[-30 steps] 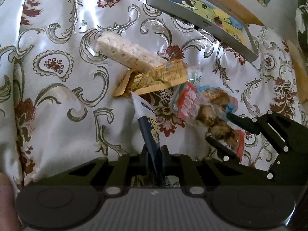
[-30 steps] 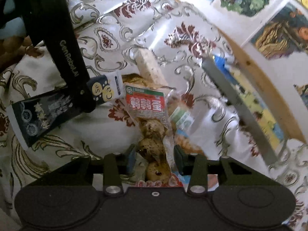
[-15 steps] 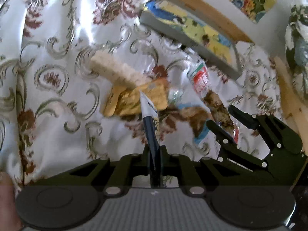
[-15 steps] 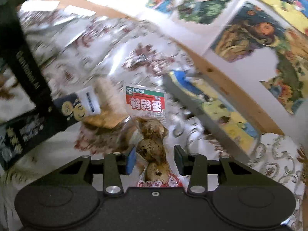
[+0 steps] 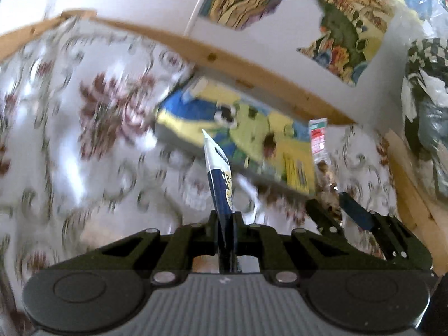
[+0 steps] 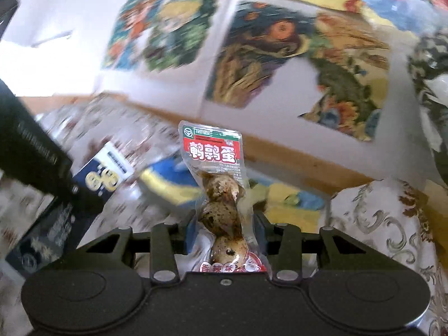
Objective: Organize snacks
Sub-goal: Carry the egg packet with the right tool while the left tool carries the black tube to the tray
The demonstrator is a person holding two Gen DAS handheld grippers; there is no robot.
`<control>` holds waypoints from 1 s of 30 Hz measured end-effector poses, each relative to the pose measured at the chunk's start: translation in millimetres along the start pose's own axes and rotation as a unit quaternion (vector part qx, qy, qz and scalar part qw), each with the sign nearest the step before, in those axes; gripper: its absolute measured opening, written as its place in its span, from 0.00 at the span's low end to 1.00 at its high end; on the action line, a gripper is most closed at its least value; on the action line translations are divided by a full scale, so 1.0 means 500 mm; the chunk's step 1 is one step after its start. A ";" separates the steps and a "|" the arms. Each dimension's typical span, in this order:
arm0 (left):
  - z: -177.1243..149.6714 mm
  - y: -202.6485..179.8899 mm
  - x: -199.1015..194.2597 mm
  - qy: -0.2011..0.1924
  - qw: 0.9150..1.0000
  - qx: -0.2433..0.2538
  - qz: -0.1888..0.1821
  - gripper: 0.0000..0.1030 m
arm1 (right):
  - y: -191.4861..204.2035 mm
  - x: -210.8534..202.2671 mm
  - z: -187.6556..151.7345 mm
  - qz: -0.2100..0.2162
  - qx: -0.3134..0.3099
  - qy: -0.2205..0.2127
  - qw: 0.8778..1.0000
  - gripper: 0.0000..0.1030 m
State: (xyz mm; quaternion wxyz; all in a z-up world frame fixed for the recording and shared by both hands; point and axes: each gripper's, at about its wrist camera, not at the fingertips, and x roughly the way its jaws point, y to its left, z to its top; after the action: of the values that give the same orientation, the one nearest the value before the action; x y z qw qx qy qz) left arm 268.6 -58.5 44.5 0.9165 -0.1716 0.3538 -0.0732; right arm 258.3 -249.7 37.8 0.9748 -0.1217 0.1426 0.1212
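My left gripper is shut on a dark blue and white snack packet, held edge-on and pointing up toward a cartoon-printed tray with grey walls. My right gripper is shut on a clear quail egg packet with a red label, held upright. In the left wrist view the right gripper and its egg packet hover at the right, near the tray's right end. In the right wrist view the left gripper's arm and the blue packet show at the left, with the tray behind.
A floral satin cloth covers the surface. A wooden rail runs behind the tray below a wall with colourful posters. A patterned bundle lies at the far right. The view is motion-blurred.
Both grippers have lifted their packets off the cloth and swung forward toward the tray. The rice cake bar and the orange packet have dropped out of view.
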 end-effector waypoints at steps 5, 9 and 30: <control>0.071 -0.043 0.047 -0.033 0.999 0.012 0.009 0.09 | -0.071 0.062 0.037 -0.030 0.070 -0.029 0.997 0.42; 0.120 -0.075 0.097 -0.051 0.999 0.014 0.005 0.09 | -0.135 0.110 0.041 -0.049 0.123 -0.042 0.990 0.42; 0.202 -0.158 0.371 -0.047 0.999 0.013 -0.008 0.09 | -0.210 0.266 -0.069 -0.054 0.186 0.017 0.981 0.43</control>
State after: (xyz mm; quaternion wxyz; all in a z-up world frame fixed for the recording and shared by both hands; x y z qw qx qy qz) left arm 472.7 -153.0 27.4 0.9339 -0.1654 0.3077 -0.0767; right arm 401.8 -331.1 -13.8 0.9830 0.0520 0.1720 0.0381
